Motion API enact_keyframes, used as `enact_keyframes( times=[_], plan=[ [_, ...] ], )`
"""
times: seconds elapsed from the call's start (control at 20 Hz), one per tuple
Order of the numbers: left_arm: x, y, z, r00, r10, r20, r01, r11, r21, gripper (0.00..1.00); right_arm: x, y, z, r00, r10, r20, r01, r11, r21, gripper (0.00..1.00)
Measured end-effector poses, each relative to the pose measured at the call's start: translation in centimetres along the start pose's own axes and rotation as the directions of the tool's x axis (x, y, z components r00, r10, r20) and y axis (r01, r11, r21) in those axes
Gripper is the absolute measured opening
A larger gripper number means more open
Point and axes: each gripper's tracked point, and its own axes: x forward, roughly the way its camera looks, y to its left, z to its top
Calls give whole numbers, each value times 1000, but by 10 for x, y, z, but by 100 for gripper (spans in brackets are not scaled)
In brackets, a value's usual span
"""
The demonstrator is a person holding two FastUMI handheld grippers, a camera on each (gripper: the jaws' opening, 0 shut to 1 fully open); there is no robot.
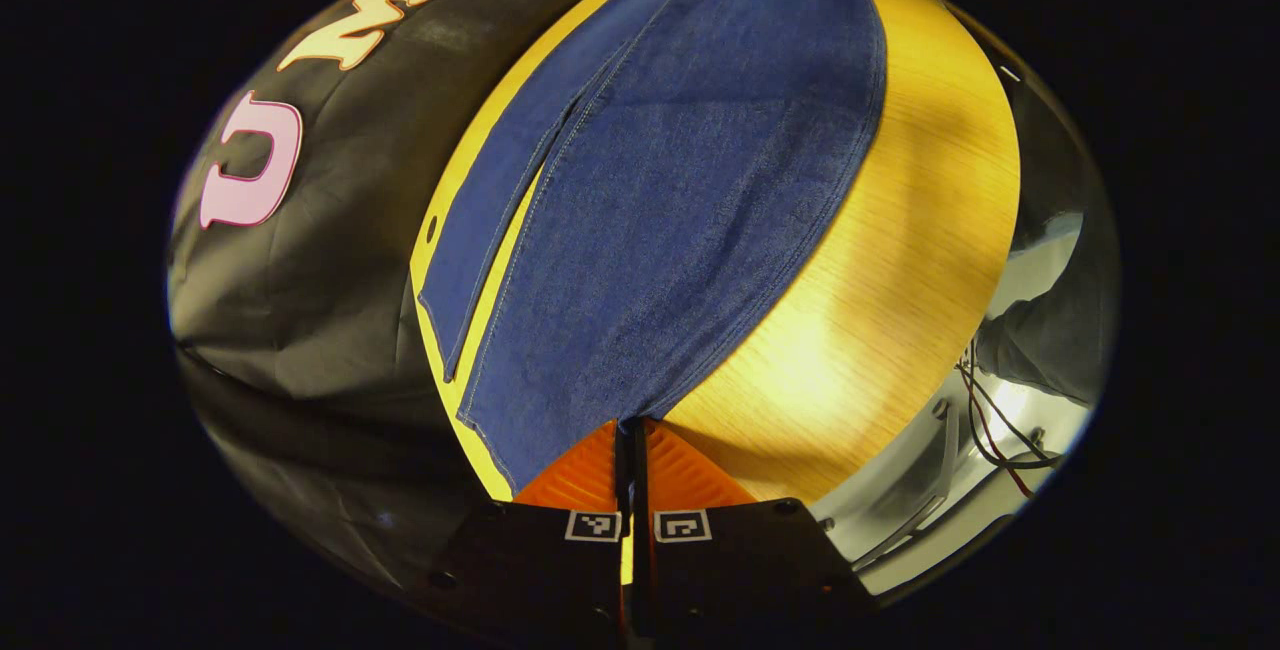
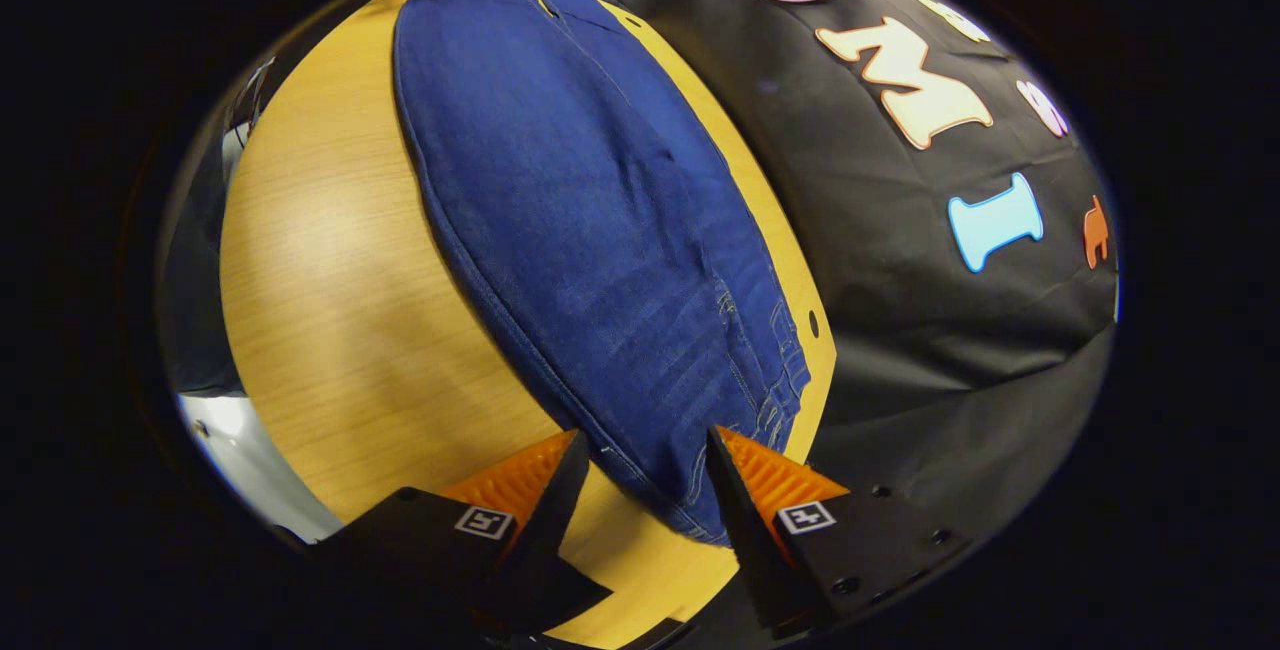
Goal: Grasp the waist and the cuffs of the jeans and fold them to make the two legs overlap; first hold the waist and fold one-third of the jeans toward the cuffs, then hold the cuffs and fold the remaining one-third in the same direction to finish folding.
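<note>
Right now the jeans (image 1: 660, 190) lie flat along the wooden table (image 1: 900, 260), one leg over the other, near its far edge by the black cloth wall. At the cuff end the left gripper (image 1: 632, 427) is pinched tight on the hem. At the waist end the right gripper (image 2: 645, 450) stands spread, a finger on each side of the waistband.

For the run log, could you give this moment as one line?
left gripper: shut on jeans cuff | right gripper: open around waist | table: legs overlapped
</note>
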Motion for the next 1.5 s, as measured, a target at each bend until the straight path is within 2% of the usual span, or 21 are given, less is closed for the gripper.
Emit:
enact_keyframes(
  times=[0.05,0.15,0.2,0.3,0.4,0.5,0.7,0.9,1.05,1.3,1.5],
  plan=[
    [0,0,0,1000,1,-5,-1,1000,-4,0,3,1,2,1000,11,-1,-11,1000,4,72],
    [-1,0,0,1000,3,-16,-3,1000,-9,0,8,12,6,998,61,-8,-61,998,6,53],
    [-1,0,0,1000,4,-19,-5,1000,-12,0,10,18,5,997,72,-17,-72,997,-4,36],
    [0,1,-1,1000,3,-25,-4,1000,-24,0,-2,9,17,999,40,-12,-40,999,-23,2],
    [0,3,-1,999,-4,-33,1,998,-68,0,11,8,6,997,66,-29,-65,996,54,3],
    [-1,7,1,999,-17,-42,11,992,-126,0,7,-3,13,998,52,-23,-49,992,119,3],
    [-9,23,14,999,14,-47,-25,971,-239,0,-3,-36,31,999,-34,6,33,983,178,2],
    [-17,66,30,995,85,-50,-97,934,-345,0,-5,-81,57,992,-120,28,108,956,272,2],
    [-17,110,50,991,127,-48,-136,903,-407,0,0,-118,76,981,-189,42,162,921,353,2],
    [-24,158,84,978,205,-41,-204,885,-418,0,27,-175,108,957,-284,52,223,844,488,2],
    [3,200,112,967,252,-43,-245,867,-433,0,58,-213,129,936,-350,43,267,781,565,2]
  ],
)
